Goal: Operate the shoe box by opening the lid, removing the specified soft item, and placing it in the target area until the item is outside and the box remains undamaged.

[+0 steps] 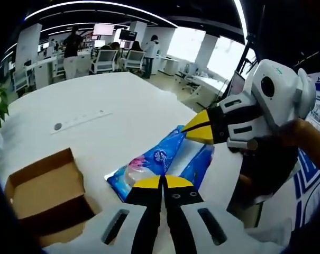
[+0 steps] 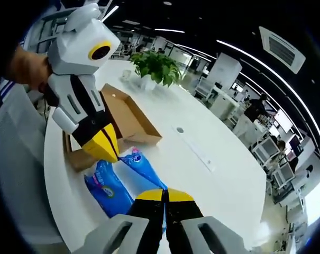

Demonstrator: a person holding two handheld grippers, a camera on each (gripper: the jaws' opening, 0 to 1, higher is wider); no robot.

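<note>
A blue soft tissue pack lies on the white table, outside the open brown shoe box. In the left gripper view my left gripper is shut, its yellow tips pinching the pack's near edge. My right gripper comes in from the right, shut on the pack's far corner. In the right gripper view, the right gripper is closed on a stretched blue strip of the pack. The left gripper meets the pack's other end, just in front of the box.
A potted green plant stands on the table beyond the box. A flat cable strip with a round port runs across the table's middle. The table edge is close beside the pack. Desks, chairs and people fill the office behind.
</note>
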